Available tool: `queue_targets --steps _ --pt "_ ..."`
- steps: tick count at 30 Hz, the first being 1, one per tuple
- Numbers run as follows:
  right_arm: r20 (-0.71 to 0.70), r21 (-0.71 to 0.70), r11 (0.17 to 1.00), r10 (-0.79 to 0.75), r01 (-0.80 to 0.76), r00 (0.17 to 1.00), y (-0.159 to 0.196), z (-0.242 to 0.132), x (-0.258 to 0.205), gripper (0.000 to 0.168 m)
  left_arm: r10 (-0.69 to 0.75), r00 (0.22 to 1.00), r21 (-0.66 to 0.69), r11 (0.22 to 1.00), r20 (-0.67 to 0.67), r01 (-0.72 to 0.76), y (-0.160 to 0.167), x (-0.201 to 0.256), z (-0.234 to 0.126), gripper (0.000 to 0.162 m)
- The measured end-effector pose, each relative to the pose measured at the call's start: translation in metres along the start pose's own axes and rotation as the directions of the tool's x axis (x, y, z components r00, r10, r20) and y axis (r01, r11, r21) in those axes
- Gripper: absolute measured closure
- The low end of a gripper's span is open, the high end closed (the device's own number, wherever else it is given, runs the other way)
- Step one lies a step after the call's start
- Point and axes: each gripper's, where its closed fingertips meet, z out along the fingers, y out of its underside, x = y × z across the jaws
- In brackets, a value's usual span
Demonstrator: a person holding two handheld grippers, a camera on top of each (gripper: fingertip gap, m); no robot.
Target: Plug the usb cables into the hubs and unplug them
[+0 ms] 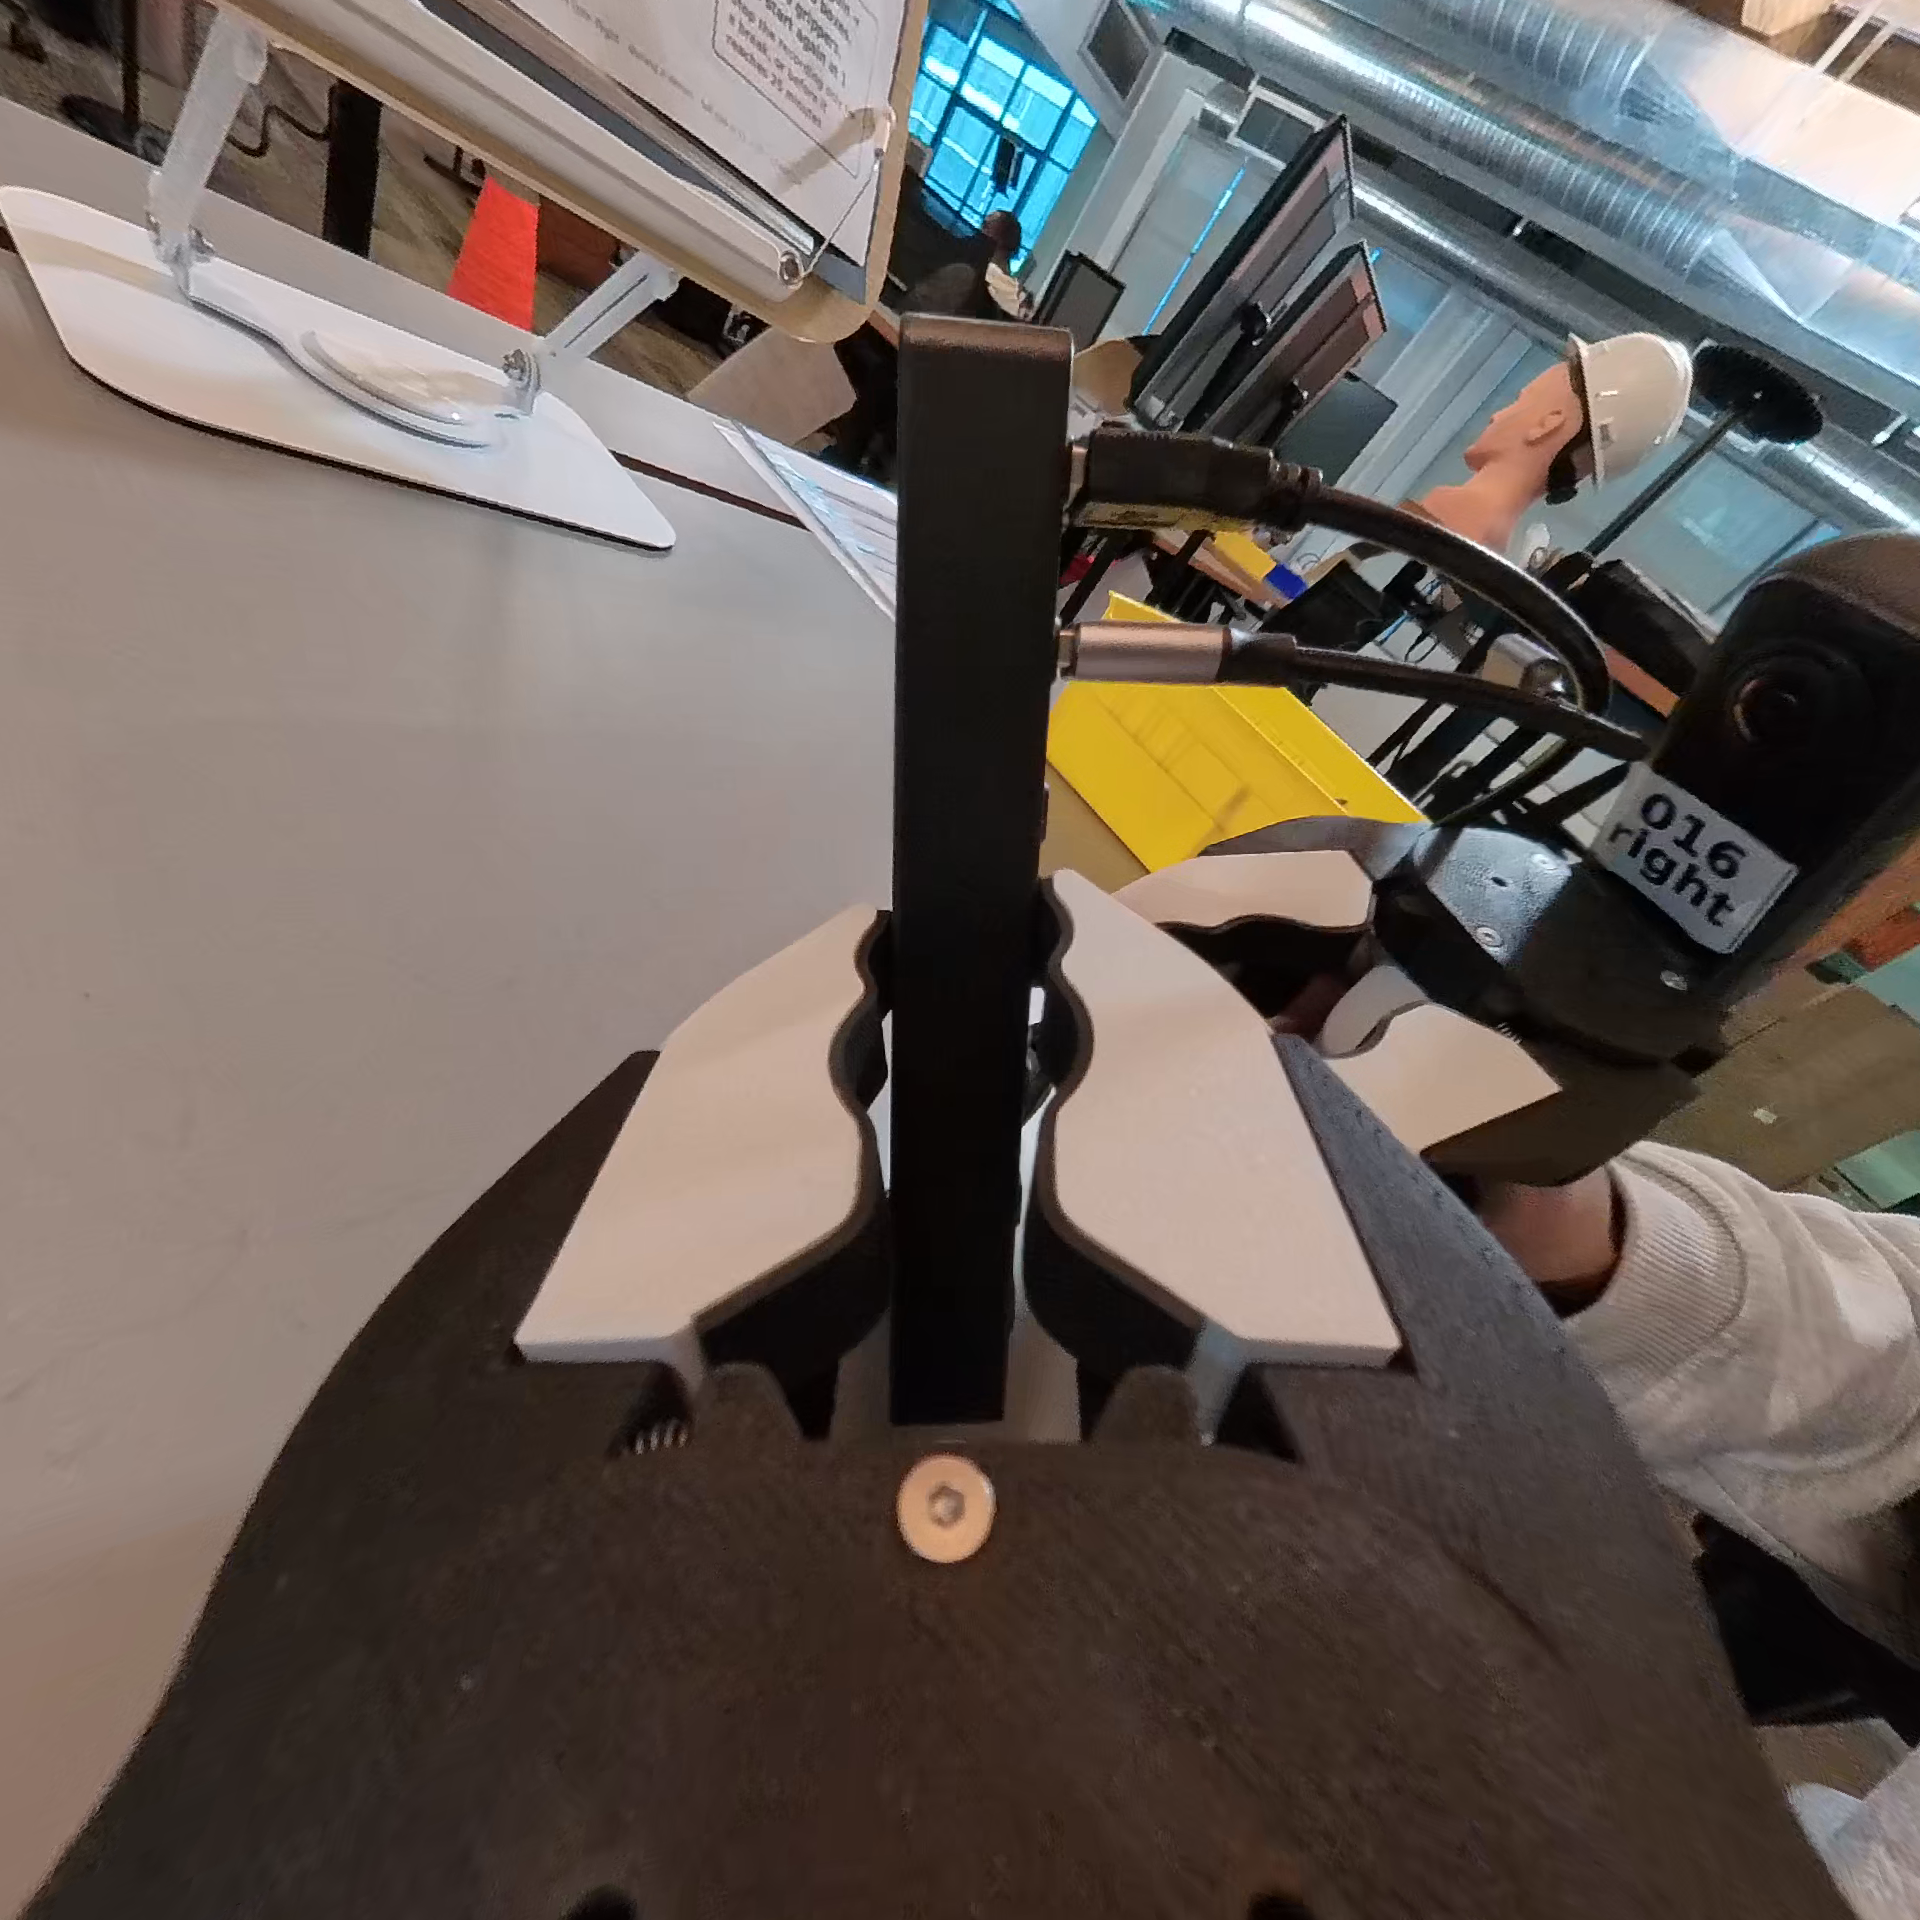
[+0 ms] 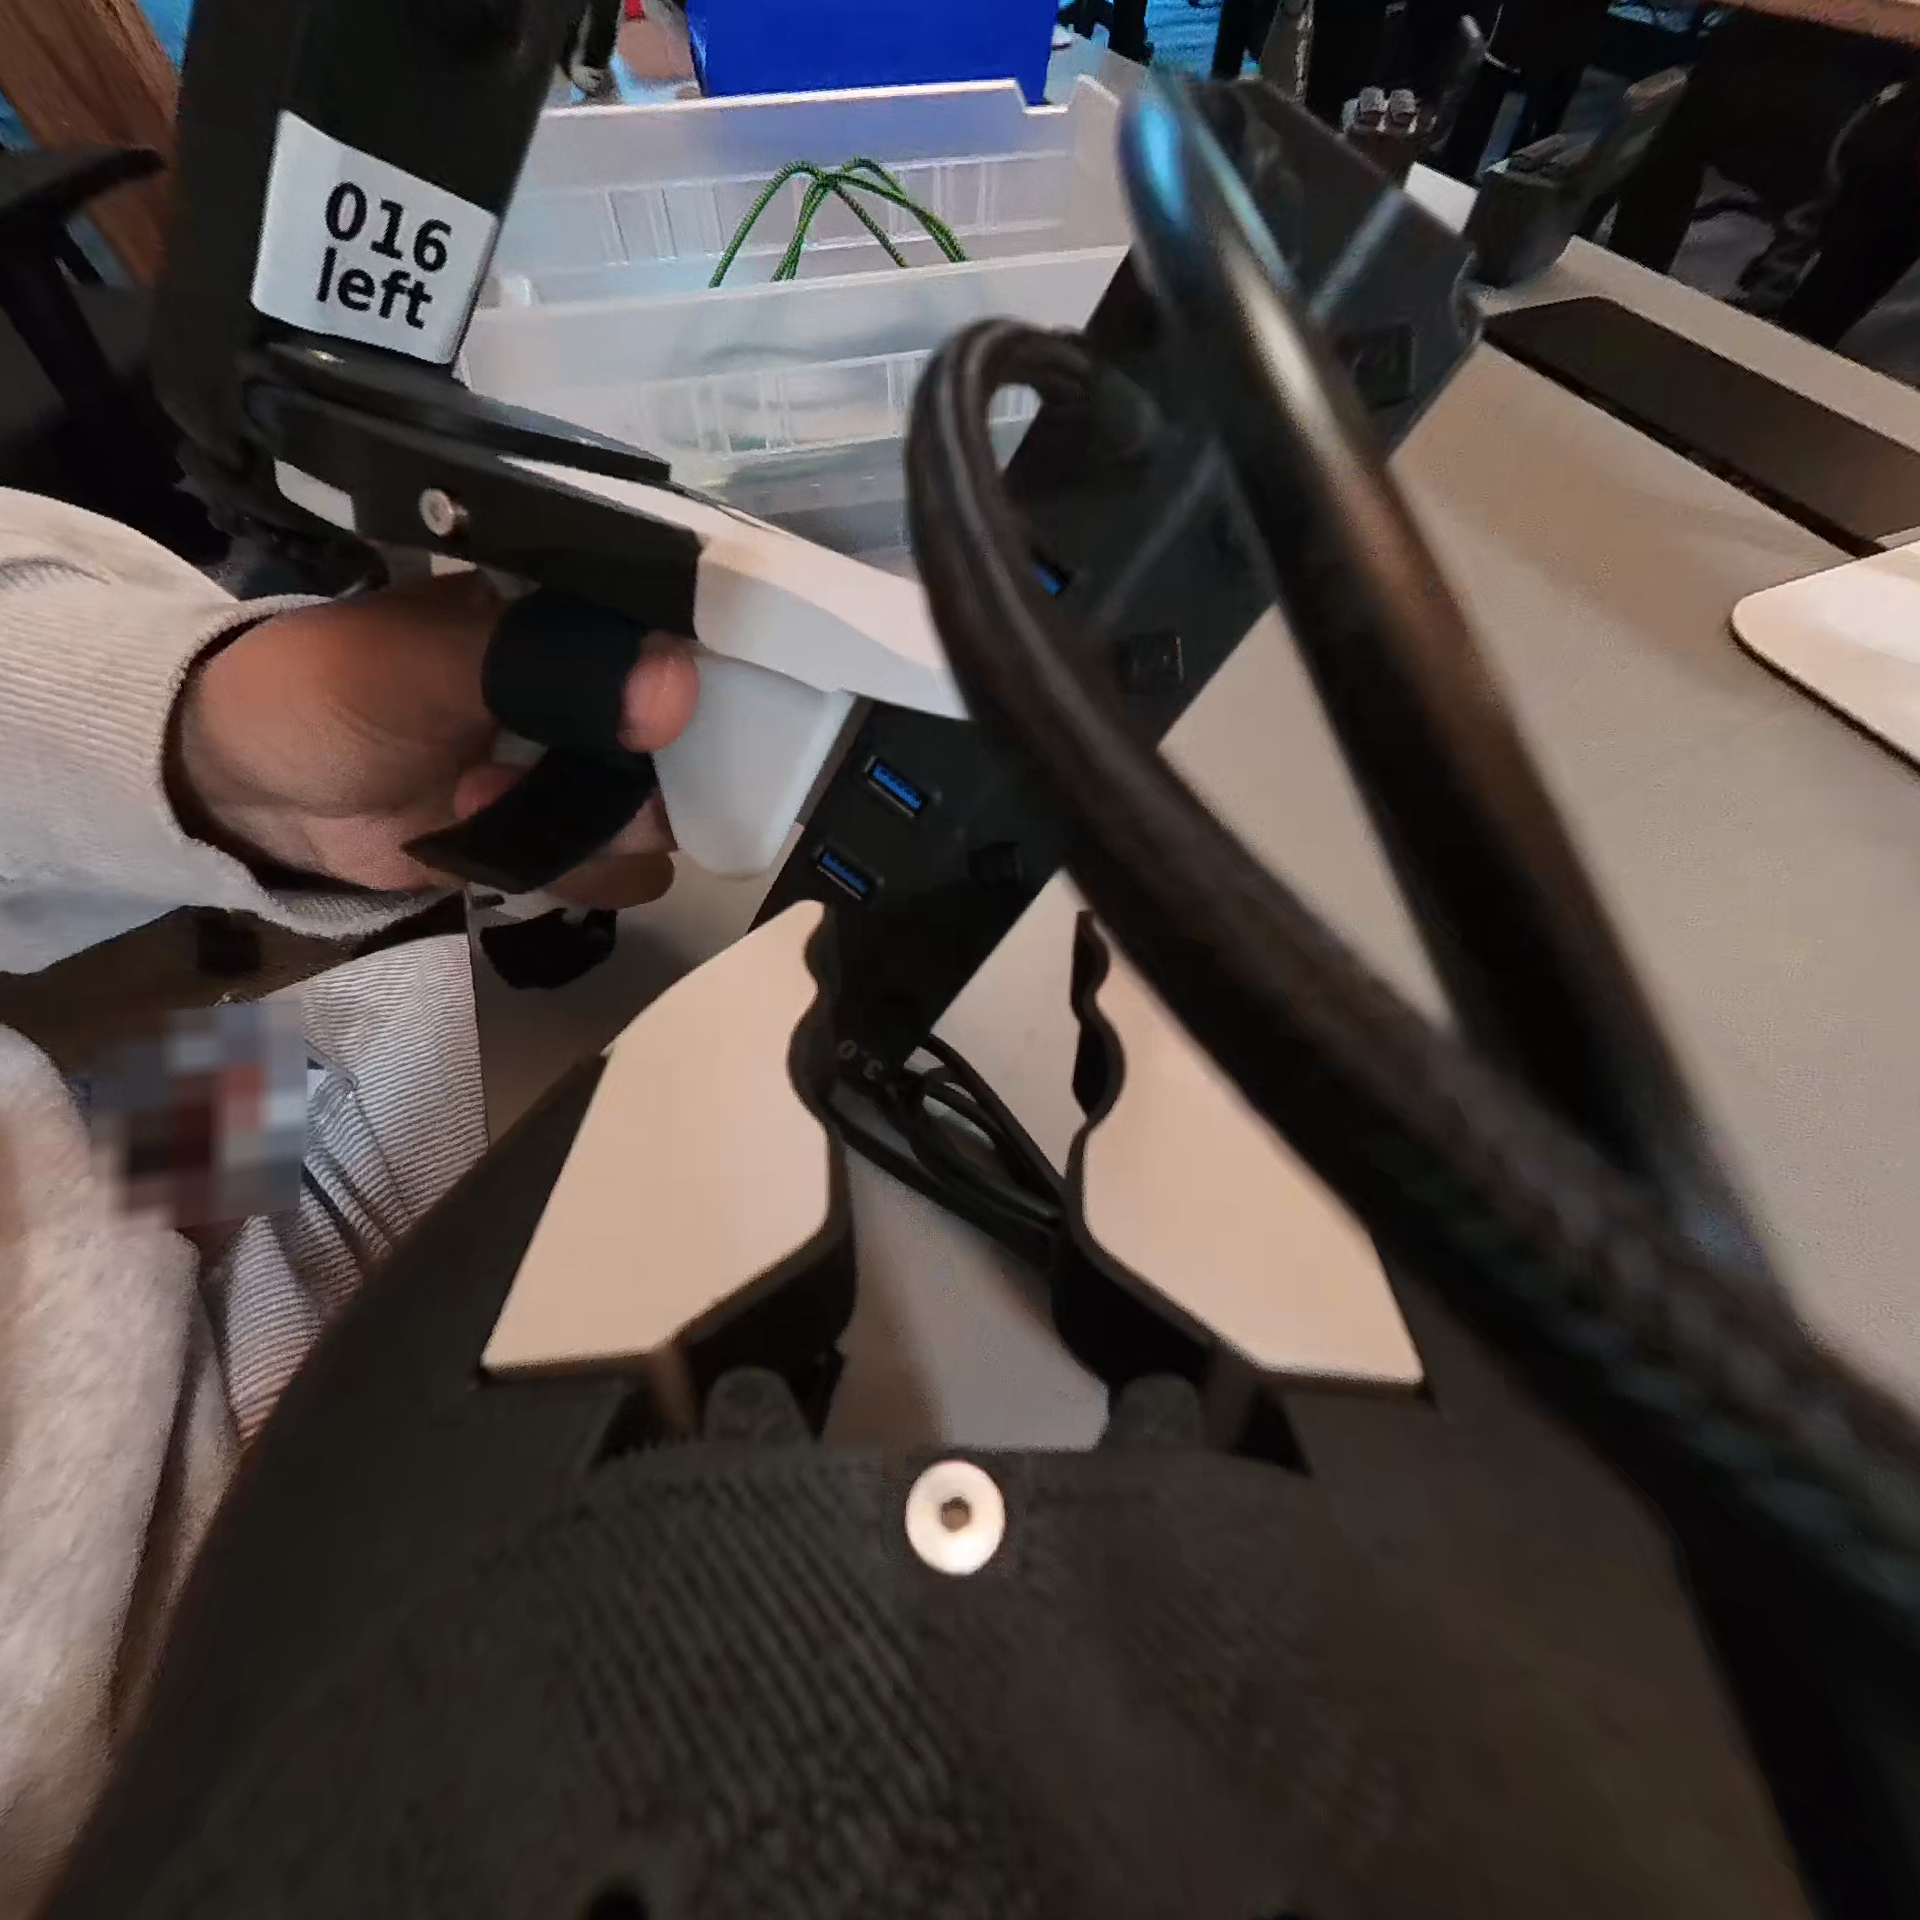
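**Black hub held up above the grey desk**

The left gripper (image 1: 961,1039), with smooth white fingers (image 1: 727,1122) on a rough black printed body, has its jaws clenched on a long, flat, matte black hub (image 1: 977,644) that stands above the desk (image 1: 364,831). Two plugs sit in its side: a black one (image 1: 1174,483) and a grey metal one (image 1: 1148,652). The right gripper (image 2: 951,1049) is released; thick black cables (image 2: 1195,831) cross before it. A clear bin (image 2: 790,301) stands behind.

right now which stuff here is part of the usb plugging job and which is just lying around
Part of the job:
- black hub, clamped in the left gripper
- two plugged black cables
- right gripper, open

Just lying about:
- white stand base
- yellow bin
- clear bin with green cable
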Motion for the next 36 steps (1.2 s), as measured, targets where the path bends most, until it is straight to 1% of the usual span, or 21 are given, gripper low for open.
queue_targets --steps 4,8,10,12,14,18,21,25,27,29,30,33,36 --pt "0.034 -0.006 1.000 -0.002 0.003 0.999 0.006 0.006 -0.005 0.117 -0.084 0.996 0.013 0.996 -0.038 0.085 -0.002 0.001 -0.001 0.134" --pt "0.104 0.009 0.995 0.093 -0.095 0.990 0.007 0.009 -0.010 0.109 -0.207 0.976 0.008 0.978 -0.072 0.209 0.000 -0.001 -0.001 0.134" --pt "0.158 0.033 0.984 0.168 -0.175 0.973 0.004 0.008 -0.012 0.112 -0.246 0.964 0.006 0.969 -0.100 0.247 0.001 0.002 -0.001 0.134" --pt "0.202 0.053 0.964 0.247 -0.262 0.948 0.001 0.007 -0.012 0.111 -0.277 0.952 0.007 0.960 -0.130 0.280 0.001 0.006 0.000 0.134" --pt "0.240 0.052 0.941 0.314 -0.335 0.919 0.001 0.006 -0.011 0.119 -0.300 0.941 0.002 0.953 -0.155 0.304 0.001 0.009 0.000 0.133" --pt "0.283 0.029 0.913 0.382 -0.406 0.879 0.004 0.008 -0.012 0.124 -0.329 0.927 -0.009 0.943 -0.177 0.333 0.003 0.013 0.001 0.134" --pt "0.313 -0.004 0.889 0.437 -0.458 0.844 0.006 0.006 -0.012 0.130 -0.324 0.928 -0.009 0.945 -0.186 0.328 0.003 0.015 0.002 0.134" --pt "0.351 -0.029 0.852 0.498 -0.522 0.793 0.005 0.004 -0.013 0.130 -0.282 0.939 -0.014 0.958 -0.198 0.285 0.004 0.020 0.002 0.134" --pt "0.379 -0.022 0.813 0.546 -0.582 0.747 0.001 0.002 -0.011 0.131 -0.251 0.948 -0.044 0.968 -0.194 0.247 0.010 0.023 0.004 0.127" --pt "0.397 -0.027 0.787 0.574 -0.616 0.716 0.000 0.000 -0.008 0.131 -0.224 0.955 -0.063 0.974 -0.193 0.216 0.014 0.026 0.005 0.133" --pt "0.397 -0.034 0.790 0.573 -0.612 0.717 0.001 -0.001 -0.008 0.131 -0.211 0.960 -0.068 0.977 -0.185 0.202 0.015 0.026 0.006 0.134" --pt "0.368 -0.045 0.826 0.537 -0.562 0.759 0.005 0.000 -0.008 0.131 -0.179 0.968 -0.097 0.982 -0.175 0.164 0.019 0.025 0.006 0.135" --pt "0.350 -0.055 0.845 0.515 -0.532 0.782 0.007 0.000 -0.008 0.131 -0.139 0.976 -0.127 0.985 -0.167 0.119 0.022 0.024 0.006 0.135"
